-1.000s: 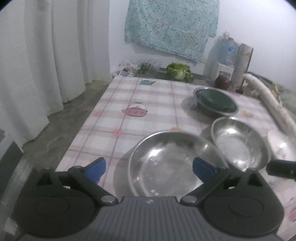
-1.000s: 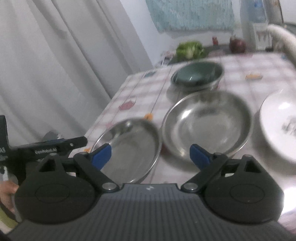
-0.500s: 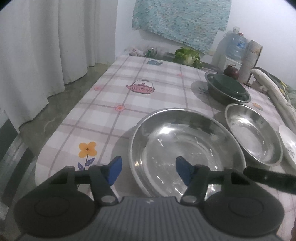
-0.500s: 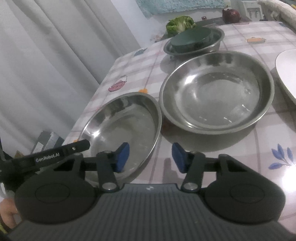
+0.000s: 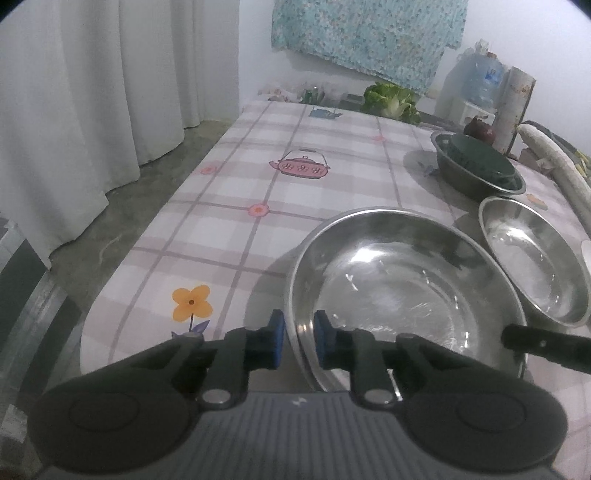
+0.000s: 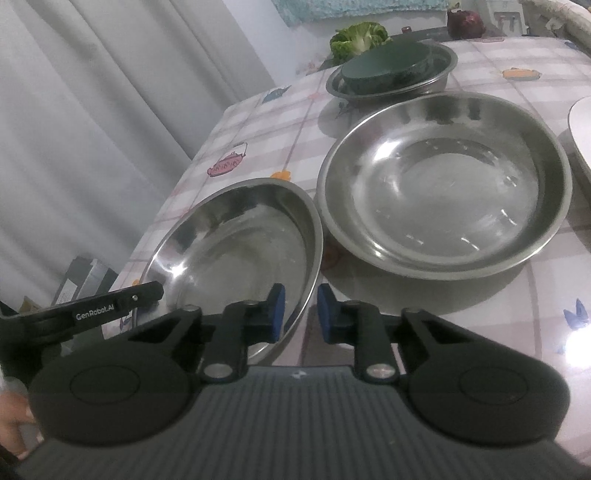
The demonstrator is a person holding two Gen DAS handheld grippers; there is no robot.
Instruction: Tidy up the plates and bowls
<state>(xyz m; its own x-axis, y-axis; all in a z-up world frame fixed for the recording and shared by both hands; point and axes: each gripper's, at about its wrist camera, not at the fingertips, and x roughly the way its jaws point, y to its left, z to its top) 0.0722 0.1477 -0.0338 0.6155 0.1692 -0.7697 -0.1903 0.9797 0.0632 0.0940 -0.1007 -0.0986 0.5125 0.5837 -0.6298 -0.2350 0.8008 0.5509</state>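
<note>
Two hand-held grippers clamp one steel basin, each on a different side of its rim. The left hand-held gripper (image 5: 298, 341) has just closed its blue pads over the near left rim of the basin (image 5: 402, 291), one pad outside the wall and one inside. The right hand-held gripper (image 6: 300, 314) has likewise just closed on the same basin's (image 6: 236, 258) near right rim, rim between the pads.

From the left wrist view, a black finger of the right tool pokes in at the right edge, and the basin sits near the front corner of the counter (image 5: 258, 177), covered with a pink checked cloth. Only this view shows the grey floor (image 5: 122, 206) along the curtain, a water bottle (image 5: 480, 79) and a patterned cloth (image 5: 365, 33) on the wall.

From the right wrist view, the left tool's black finger reaches in from the left, and a bit of a hand (image 6: 13, 417) shows at the lower left edge. Only here is the second basin (image 6: 443, 184) seen whole, just beside the held one; whether their rims touch I cannot tell. Behind it a third basin (image 6: 439, 64) holds a dark green bowl (image 6: 384, 66) upside down. A white plate (image 6: 581, 125) edges in at the right. A green vegetable (image 6: 358, 38) lies at the counter's far end.
</note>
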